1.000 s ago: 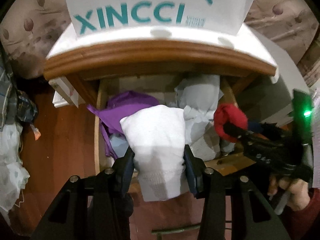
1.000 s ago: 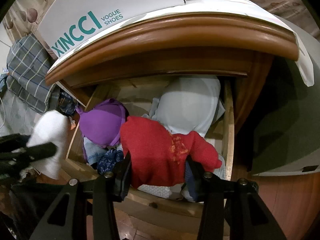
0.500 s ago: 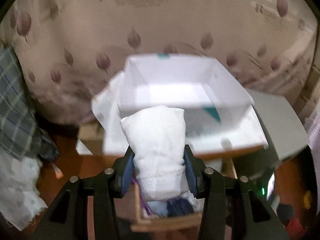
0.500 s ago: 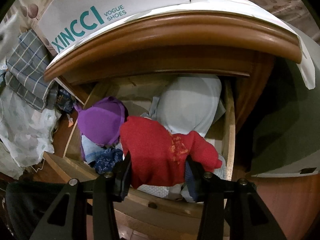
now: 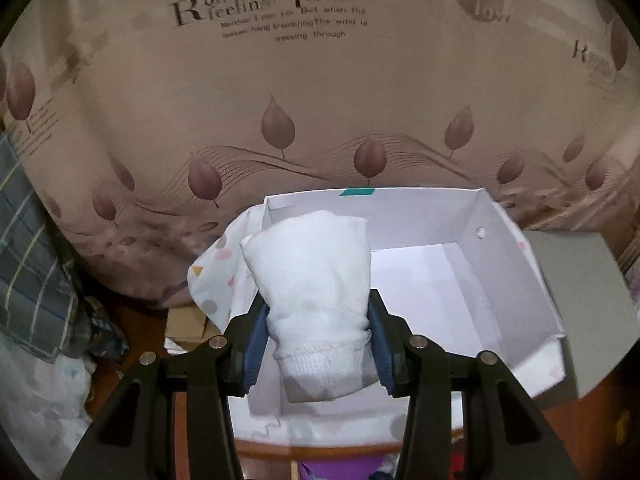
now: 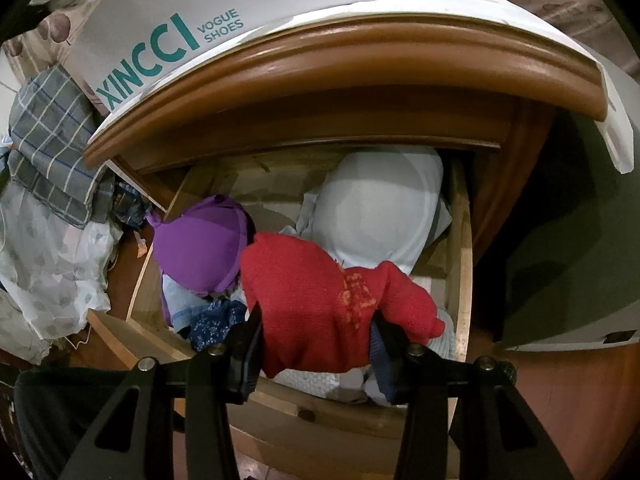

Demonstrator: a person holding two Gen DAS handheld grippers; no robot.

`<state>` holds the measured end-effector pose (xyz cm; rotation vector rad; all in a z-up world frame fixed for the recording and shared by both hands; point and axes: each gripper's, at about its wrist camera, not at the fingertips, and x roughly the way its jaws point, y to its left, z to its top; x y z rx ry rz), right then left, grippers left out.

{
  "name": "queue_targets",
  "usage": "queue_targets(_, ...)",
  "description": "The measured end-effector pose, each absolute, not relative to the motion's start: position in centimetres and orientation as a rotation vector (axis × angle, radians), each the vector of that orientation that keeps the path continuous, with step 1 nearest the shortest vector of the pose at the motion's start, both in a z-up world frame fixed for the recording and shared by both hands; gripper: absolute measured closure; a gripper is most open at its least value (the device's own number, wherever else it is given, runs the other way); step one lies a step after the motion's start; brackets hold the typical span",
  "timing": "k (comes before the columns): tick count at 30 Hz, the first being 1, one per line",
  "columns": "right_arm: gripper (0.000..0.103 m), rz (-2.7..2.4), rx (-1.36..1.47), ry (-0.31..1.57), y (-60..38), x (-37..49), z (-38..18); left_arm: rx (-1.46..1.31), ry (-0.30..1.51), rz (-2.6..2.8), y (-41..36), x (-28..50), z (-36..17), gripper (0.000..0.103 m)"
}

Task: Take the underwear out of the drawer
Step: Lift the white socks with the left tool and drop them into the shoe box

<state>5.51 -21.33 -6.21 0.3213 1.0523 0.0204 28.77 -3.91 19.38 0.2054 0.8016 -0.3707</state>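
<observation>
here, open light-wood drawer (image 6: 460, 240) under brown cabinet top, stuffed with soft garments. white open-top cardboard shoe box (image 5: 516, 280) sits on that surface. right gripper (image 6: 316, 344) fingers clenched on red knitted bundle (image 6: 320, 304), just above drawer front. left gripper (image 5: 316, 344) fingers grasping rolled white cotton underwear (image 5: 312, 280), held over box. likely light, limp, compressible; pinch mid-roll, away from ribbed hem, or slips.

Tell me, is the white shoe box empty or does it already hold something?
Empty as far as shown: the shoe box shows bare white floor; the white garment in the left gripper hides its near corner.
</observation>
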Motion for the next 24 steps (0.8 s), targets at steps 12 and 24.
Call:
queue_targets(12,0.057,0.026,0.326,1.06,-21.4,5.7,-6.4,0.347,0.921,-0.34,-5.7,31.2,12.0,0.06)
queue_targets(24,0.057,0.028,0.325,1.068,-21.0,5.6,-6.6,0.338,0.902,-0.342,-5.3,30.8,11.8,0.048)
